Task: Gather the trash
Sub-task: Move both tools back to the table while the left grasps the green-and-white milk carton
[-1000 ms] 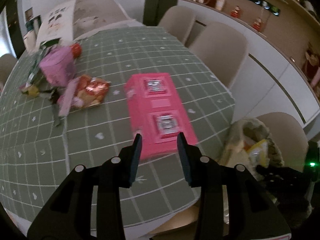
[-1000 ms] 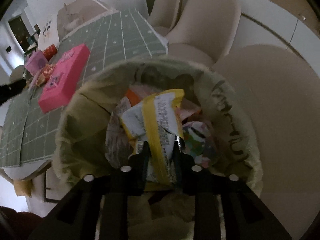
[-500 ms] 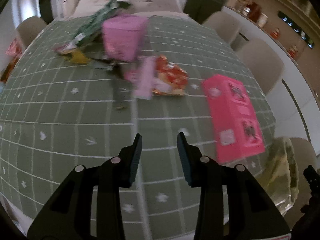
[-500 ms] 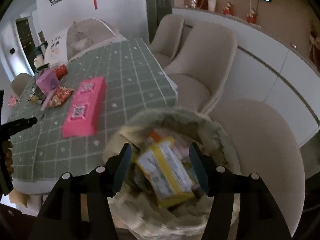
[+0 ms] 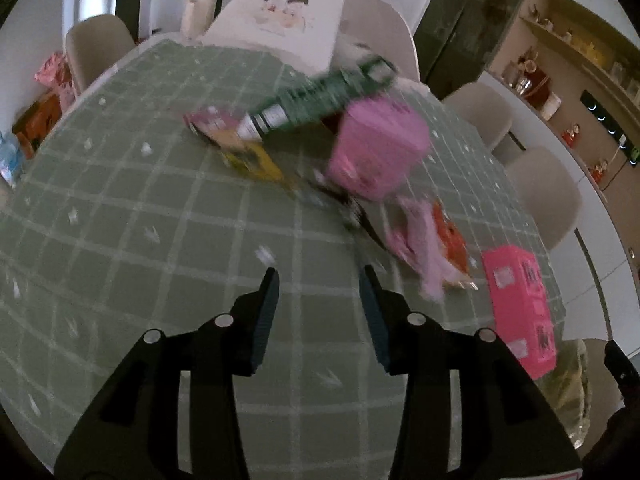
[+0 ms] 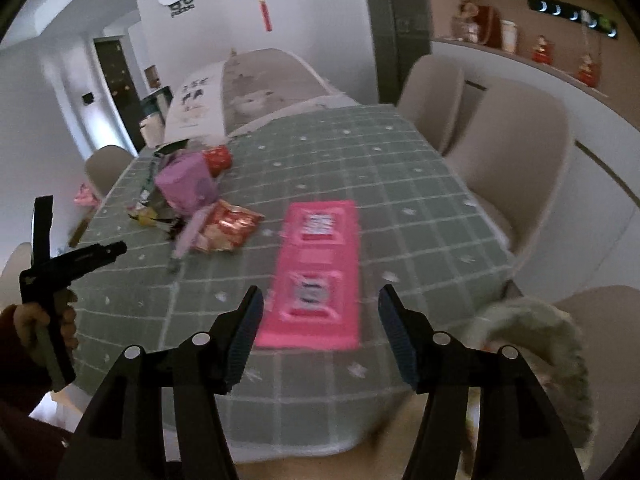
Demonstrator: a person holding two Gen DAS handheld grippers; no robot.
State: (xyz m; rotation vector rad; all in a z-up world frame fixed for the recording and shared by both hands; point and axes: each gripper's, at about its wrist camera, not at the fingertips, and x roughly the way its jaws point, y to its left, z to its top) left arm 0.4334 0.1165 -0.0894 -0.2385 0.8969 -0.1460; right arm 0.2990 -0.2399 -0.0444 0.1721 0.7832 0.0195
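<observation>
Both grippers hang spread and empty over the green checked tablecloth [image 6: 420, 184]: the right gripper [image 6: 320, 308] above a flat pink cardboard box [image 6: 316, 272], the left gripper [image 5: 318, 292] facing scattered wrappers [image 5: 432, 244].

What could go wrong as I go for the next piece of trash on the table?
1. The pink flat box lies close to the table edge, beside the trash bag; a nudge from the open right gripper might push it off.
2. The wrappers around the purple carton overlap, so the open left gripper may drag neighbours along.
</observation>
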